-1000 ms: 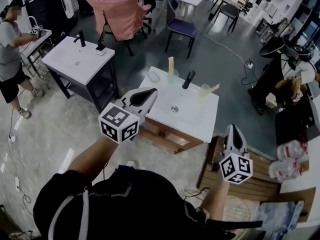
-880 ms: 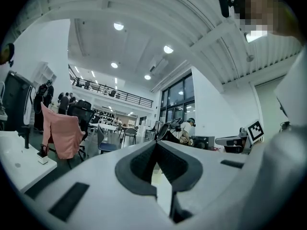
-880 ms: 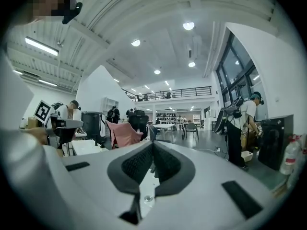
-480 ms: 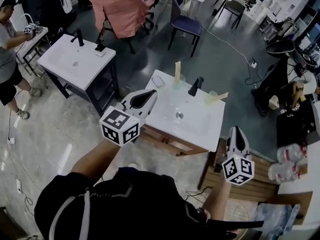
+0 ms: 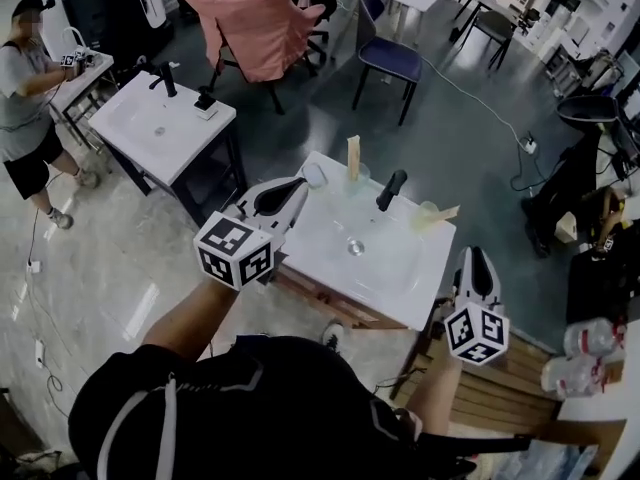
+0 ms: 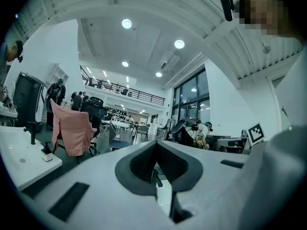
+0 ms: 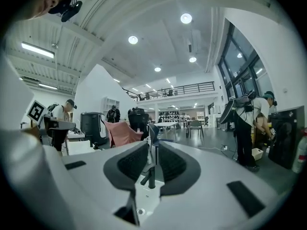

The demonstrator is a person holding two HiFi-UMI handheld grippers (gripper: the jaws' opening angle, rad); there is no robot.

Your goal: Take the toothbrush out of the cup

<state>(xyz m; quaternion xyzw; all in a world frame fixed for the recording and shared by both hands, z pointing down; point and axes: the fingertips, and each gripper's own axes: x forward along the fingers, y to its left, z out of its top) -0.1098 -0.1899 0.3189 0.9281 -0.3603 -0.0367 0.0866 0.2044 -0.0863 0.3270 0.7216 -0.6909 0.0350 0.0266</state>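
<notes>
Short of white sink tabletop point(image 5: 408, 273).
Left hand-held gripper point(image 5: 296, 185) closed, empty; right hand-held gripper point(image 5: 474, 260) just opening, slightly apart, empty; tan toothbrush point(image 5: 352, 155) upright in clear cup point(image 5: 358, 176) ahead.

Washbasin counter point(image 5: 400, 278) centre. Faucet point(image 5: 390, 188) at its back edge. Cup point(image 5: 357, 176) left of faucet, toothbrush point(image 5: 353, 154) upright in it. Second cup point(image 5: 426, 215) right of faucet, second toothbrush point(image 5: 444, 211) tilted in it. Second counter point(image 5: 150, 133) well apart, back left.

Bright, even; ceiling lamps point(image 7: 185, 18) overhead; glossy floor point(image 5: 100, 258) glare; fisheye edges, black corners.
</notes>
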